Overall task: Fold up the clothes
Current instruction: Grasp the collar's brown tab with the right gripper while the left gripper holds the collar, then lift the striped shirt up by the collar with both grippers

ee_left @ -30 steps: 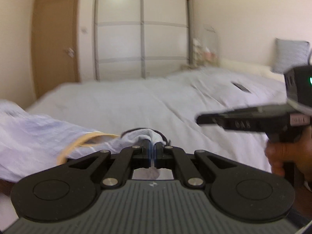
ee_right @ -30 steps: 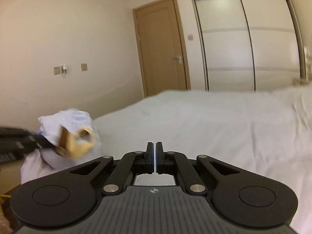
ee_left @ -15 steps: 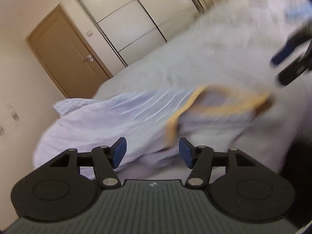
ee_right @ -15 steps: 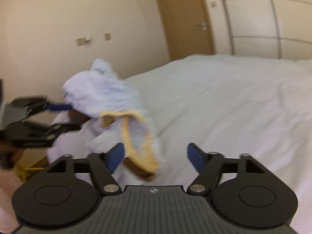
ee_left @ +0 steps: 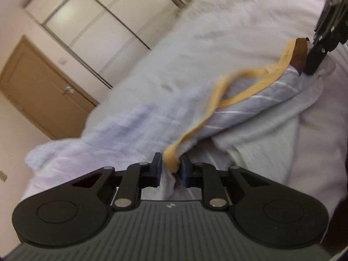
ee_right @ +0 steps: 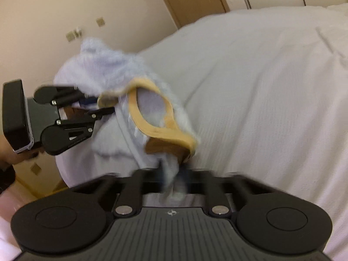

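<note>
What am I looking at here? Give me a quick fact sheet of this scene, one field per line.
Place: bedroom, white bed
Garment: pale blue striped top with yellow neckline trim
Left gripper: jaws closing, trim and cloth between them
Right gripper: blurred, shut on cloth near the collar
Garment state: bunched, not yet folded
Background: brown door, white wardrobe

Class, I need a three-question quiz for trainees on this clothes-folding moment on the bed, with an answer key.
1. True or false: the garment is pale blue with a yellow neckband.
2. What is the left gripper closing on: A the neckband, B a pillow, C a sock?
3. Name the surface under the garment.

Key:
1. True.
2. A; the right gripper is shut on the garment too.
3. The white bed.
</note>
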A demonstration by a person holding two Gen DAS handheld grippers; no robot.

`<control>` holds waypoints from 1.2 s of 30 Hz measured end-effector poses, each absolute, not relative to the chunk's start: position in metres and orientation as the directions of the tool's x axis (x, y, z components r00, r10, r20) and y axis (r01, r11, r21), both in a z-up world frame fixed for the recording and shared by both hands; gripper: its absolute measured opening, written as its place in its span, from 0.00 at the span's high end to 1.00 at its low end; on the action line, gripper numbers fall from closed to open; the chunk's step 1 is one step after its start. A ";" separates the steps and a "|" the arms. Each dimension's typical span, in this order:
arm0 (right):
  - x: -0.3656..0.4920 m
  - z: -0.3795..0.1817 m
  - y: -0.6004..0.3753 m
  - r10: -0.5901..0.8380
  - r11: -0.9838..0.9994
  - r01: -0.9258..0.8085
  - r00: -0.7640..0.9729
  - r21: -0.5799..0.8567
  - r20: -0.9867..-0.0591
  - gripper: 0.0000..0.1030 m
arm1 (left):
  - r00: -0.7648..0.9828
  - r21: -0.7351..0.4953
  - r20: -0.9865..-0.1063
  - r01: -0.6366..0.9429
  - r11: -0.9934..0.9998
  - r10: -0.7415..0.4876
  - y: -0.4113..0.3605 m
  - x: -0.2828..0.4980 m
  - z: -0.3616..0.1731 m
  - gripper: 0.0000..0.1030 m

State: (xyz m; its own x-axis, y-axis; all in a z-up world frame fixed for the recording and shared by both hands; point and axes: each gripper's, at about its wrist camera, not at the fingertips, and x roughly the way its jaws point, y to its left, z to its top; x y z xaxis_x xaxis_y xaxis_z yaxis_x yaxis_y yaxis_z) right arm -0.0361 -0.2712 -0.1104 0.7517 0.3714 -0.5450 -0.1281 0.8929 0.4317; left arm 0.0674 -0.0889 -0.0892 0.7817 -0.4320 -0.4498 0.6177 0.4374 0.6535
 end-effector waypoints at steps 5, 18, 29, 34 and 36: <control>-0.057 -0.063 -0.298 0.213 0.954 -0.082 0.865 0.290 -0.455 0.97 | 0.778 0.655 -0.364 0.605 0.454 -0.512 -0.092 0.046 -0.075 0.34; -0.095 -0.020 -0.347 0.076 0.974 0.010 0.926 0.227 -0.369 1.00 | 0.739 0.780 -0.401 0.585 0.221 -0.542 -0.162 0.010 -0.137 0.95; -0.122 0.026 -0.379 -0.052 0.990 0.082 0.970 0.118 -0.239 1.00 | 0.752 0.568 -0.081 0.574 0.590 -0.654 -0.146 0.024 0.075 0.97; -0.154 0.078 -0.383 -0.117 0.993 0.118 0.988 0.004 -0.098 1.00 | 0.704 0.525 0.065 0.578 0.624 -0.708 -0.151 -0.002 0.145 0.97; -0.173 0.099 -0.382 -0.141 0.990 0.139 0.989 -0.036 -0.036 1.00 | 0.681 0.510 0.118 0.583 0.632 -0.723 -0.151 -0.020 0.168 0.97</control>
State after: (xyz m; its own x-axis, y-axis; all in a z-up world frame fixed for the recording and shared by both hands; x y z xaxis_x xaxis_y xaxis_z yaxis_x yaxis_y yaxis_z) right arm -0.1727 -0.3825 0.0988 0.9894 -0.1406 -0.0356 0.1393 0.9896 -0.0356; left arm -0.0199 -0.1507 0.1681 0.6807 -0.7230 0.1185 0.5830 0.6325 0.5100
